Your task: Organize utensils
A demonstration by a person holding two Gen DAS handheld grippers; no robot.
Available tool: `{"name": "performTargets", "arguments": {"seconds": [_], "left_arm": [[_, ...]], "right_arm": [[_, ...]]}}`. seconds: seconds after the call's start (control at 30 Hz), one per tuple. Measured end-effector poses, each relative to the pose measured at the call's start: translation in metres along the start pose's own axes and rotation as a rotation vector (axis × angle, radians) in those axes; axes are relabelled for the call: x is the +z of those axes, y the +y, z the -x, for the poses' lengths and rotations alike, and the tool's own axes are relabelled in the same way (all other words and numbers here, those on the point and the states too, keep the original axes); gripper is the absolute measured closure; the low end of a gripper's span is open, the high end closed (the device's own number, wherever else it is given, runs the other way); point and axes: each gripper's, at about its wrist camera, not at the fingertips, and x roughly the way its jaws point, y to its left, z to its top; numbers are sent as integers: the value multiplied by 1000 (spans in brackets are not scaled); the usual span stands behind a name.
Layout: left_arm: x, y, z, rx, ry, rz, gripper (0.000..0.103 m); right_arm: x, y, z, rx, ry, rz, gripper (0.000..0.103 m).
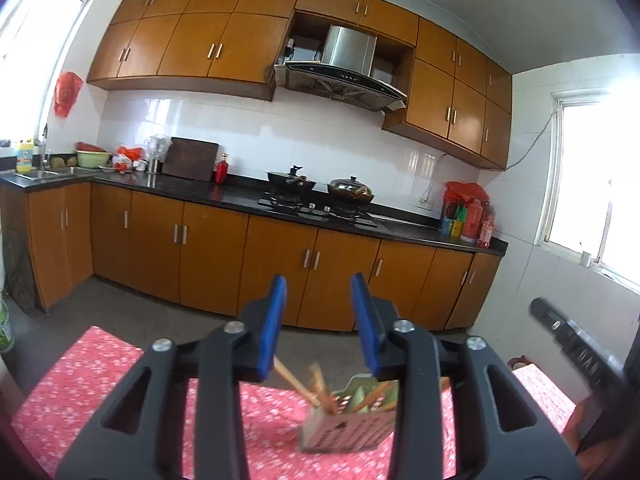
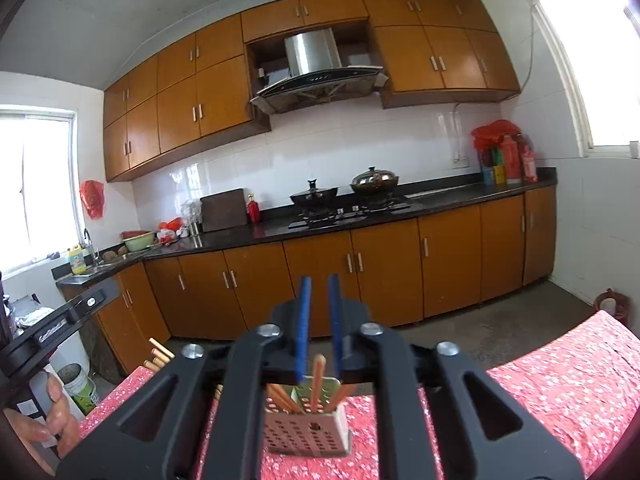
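A perforated utensil holder [image 1: 346,432] stands on the red floral tablecloth [image 1: 100,384] with several wooden chopsticks [image 1: 316,390] leaning in it. My left gripper [image 1: 320,312] is open and empty, raised above and behind the holder. In the right wrist view the same holder [image 2: 306,432] sits just below my right gripper [image 2: 320,320], with chopsticks [image 2: 319,380] standing in it. The right jaws stand a small gap apart and hold nothing. More chopstick ends [image 2: 160,354] show at the left, near the left gripper's body [image 2: 60,322] and the hand on it.
A kitchen counter [image 1: 240,196] with a gas stove and two pots [image 1: 320,188] runs along the far wall, cabinets above and below. A bucket [image 2: 80,386] stands on the floor left of the table. The right gripper's body [image 1: 576,340] shows at the right.
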Motion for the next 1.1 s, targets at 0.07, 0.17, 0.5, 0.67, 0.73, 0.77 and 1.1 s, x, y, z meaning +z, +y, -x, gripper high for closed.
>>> {"name": "performTargets", "arguments": {"seconds": [0.07,0.17,0.5,0.67,0.73,0.77,1.1], "left_arm": [[-8,7,19,13,8,-21,56],[-24,16,45,20,23,-49,35],[-107,27,121,140,82,-175,4],[-138,25,141,185,108,-225,4],[-147,23,146,190,112,-233,4],[-151,23,150,184,116,-230,4],[-180,21,158,154,160,-221,4]], "right_arm": [[-3,0,14,-10,-3,-4,59],[-15,2,37,-18,15,17,48],[-86,29,93,-84,63,165,2],[-115,41,103,-115,117,213,2],[-126,41,107,-114,137,201,2],[-131,41,109,-114,144,197,2],[-162,40,124,-128,182,174,2]]}}
